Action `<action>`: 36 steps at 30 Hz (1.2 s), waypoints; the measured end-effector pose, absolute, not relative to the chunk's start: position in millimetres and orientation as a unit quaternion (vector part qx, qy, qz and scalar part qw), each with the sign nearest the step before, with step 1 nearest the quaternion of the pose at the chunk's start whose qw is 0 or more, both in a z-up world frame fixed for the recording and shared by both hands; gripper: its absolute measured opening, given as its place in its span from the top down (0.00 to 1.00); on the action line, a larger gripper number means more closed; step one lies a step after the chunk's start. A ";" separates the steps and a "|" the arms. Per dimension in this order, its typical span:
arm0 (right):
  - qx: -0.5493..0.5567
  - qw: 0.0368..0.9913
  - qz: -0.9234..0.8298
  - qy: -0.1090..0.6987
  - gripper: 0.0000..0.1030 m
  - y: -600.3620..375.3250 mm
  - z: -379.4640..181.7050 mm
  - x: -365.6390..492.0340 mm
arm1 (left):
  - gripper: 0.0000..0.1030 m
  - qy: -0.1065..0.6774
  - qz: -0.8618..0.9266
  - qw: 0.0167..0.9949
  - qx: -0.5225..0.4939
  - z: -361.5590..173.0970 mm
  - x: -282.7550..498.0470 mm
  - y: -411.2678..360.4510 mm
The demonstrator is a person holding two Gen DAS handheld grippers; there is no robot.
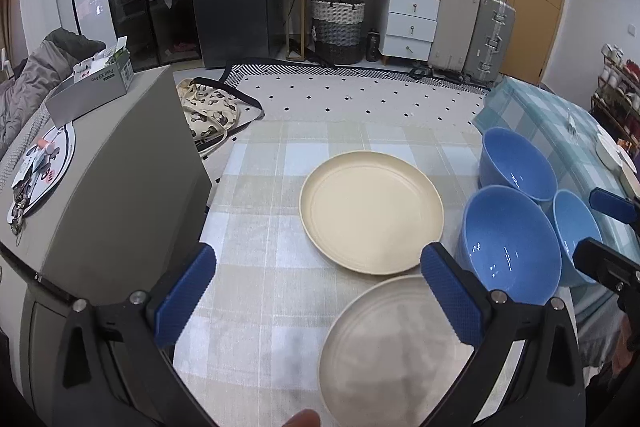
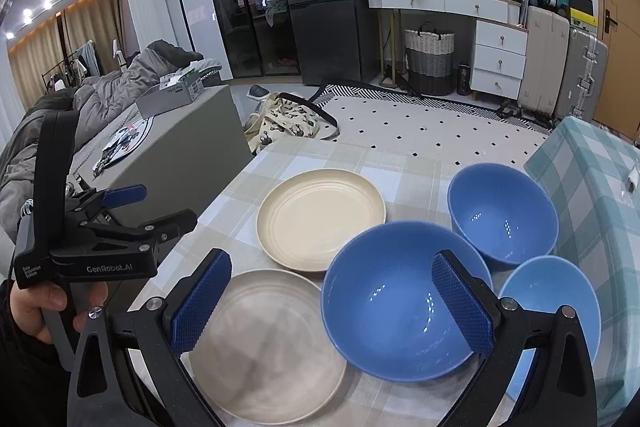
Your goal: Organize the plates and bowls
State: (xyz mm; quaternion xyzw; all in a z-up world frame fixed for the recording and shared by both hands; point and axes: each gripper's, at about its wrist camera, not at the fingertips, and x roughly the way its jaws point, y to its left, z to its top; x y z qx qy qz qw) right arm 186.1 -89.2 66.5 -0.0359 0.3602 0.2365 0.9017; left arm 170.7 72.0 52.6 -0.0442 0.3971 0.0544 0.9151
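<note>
Two plates and three bowls sit on a table (image 2: 304,155) covered with a pale checked cloth. The cream plate (image 2: 320,217) is round and shallow, with a raised rim and faint rings inside; in the right wrist view it lies near the centre. Just at its 7 o'clock lies the grey plate (image 2: 268,347), the same shape but duller, their rims almost touching. The big blue bowl (image 2: 384,299) is glossy, deep and empty, with small light reflections inside. It sits at the cream plate's 4 o'clock. A second blue bowl (image 2: 502,213) stands at the big one's 1 o'clock, and a third blue bowl (image 2: 560,291), partly hidden, lies at its 3 o'clock; the three are close together.

The right gripper (image 2: 332,307) hovers low over the table, its blue ribbed fingers spread wide with one above the grey plate's edge and the other above the big bowl, gripping nothing. The left gripper (image 1: 316,299) is held level by a hand (image 2: 44,307) at 9 o'clock in the right view, off the table's left edge. Its fingers are also wide apart and empty. In its own view, the cream plate (image 1: 372,211) lies ahead at 12 o'clock and the grey plate (image 1: 392,355) at 5 o'clock, under the right finger.
</note>
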 end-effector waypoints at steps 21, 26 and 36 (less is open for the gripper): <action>-0.048 0.884 0.221 0.409 0.01 -83.1 56.7 278.5 | 0.00 0.425 0.075 0.900 -0.067 16.2 228.4 88.9; -0.058 0.873 0.223 0.429 0.01 -78.3 45.3 299.3 | 0.00 0.442 0.076 0.892 -0.057 3.7 234.2 89.1; -0.066 0.851 0.215 0.474 0.01 -69.4 16.9 347.3 | 0.00 0.459 0.095 0.880 -0.072 -13.1 245.4 102.6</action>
